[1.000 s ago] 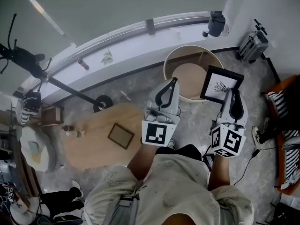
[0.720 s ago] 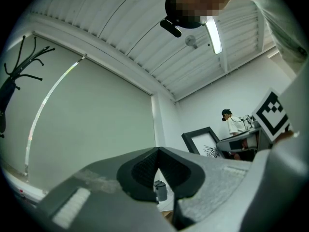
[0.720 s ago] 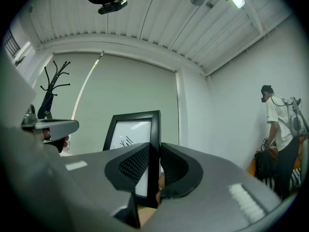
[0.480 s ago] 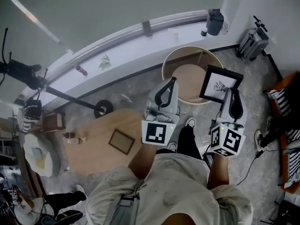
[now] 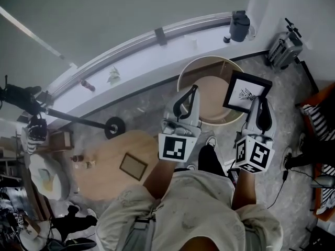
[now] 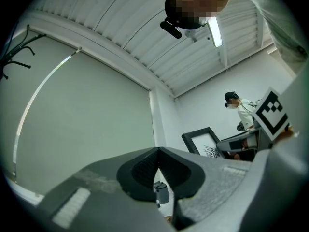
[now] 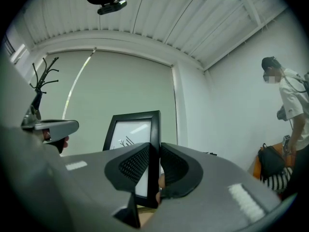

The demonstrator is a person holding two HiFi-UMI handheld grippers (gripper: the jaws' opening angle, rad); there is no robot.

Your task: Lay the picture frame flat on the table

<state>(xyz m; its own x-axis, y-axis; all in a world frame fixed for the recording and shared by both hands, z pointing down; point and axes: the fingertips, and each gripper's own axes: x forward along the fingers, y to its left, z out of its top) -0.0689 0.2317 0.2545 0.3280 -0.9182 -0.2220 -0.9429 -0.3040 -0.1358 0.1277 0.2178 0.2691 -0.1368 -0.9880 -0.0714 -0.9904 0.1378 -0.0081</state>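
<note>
The right claw is clenched on the picture frame, a black frame with a white mat and a small dark drawing. In the right gripper view both ribbed pads press on the frame's right-hand edge, low down, and the frame stands upright in the grip with its glass side to the left. From the head view it is held off any surface. It shows over the right rim of a round, pale wooden table on the far side of the person, and its height above that table cannot be told.

The left claw is clenched on nothing. In the left gripper view its two dark pads meet at the tips, with only a narrow slit below them. It is raised just left of the right claw, over the near edge of the round table. The frame also shows in that view, off to the right.

To the near left on the floor stands a low oval wooden table with a small brown frame lying flat on it. A long pale window ledge runs along the far side, with a dark jug at its right end. Another person stands at the far right of the room.
</note>
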